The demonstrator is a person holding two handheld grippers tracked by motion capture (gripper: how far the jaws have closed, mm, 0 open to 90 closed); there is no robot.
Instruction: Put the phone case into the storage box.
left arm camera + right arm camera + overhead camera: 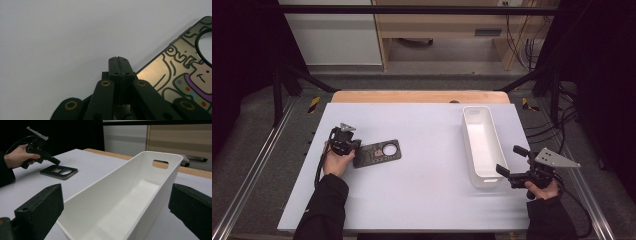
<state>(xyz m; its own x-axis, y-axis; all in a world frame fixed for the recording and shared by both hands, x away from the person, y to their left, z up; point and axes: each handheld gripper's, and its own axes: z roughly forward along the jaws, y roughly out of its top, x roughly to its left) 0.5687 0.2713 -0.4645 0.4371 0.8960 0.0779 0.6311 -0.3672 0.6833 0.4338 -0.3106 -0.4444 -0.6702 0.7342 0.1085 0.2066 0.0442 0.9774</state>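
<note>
On the white table [422, 200], left side, your left gripper [353, 146] sits with jaws pressed together, nothing between them, tips right at the near edge of the phone case [378, 153]. Case lies flat, well apart from the white bin [482, 145], cartoon print facing up [185, 75]. Your right gripper [507, 172] has its jaws spread wide, framing the near end of the bin [140, 195], not touching it. Bin is empty. My read: nothing's done yet. Case isn't picked up; grasp, carry and drop into the bin all remain.
</note>
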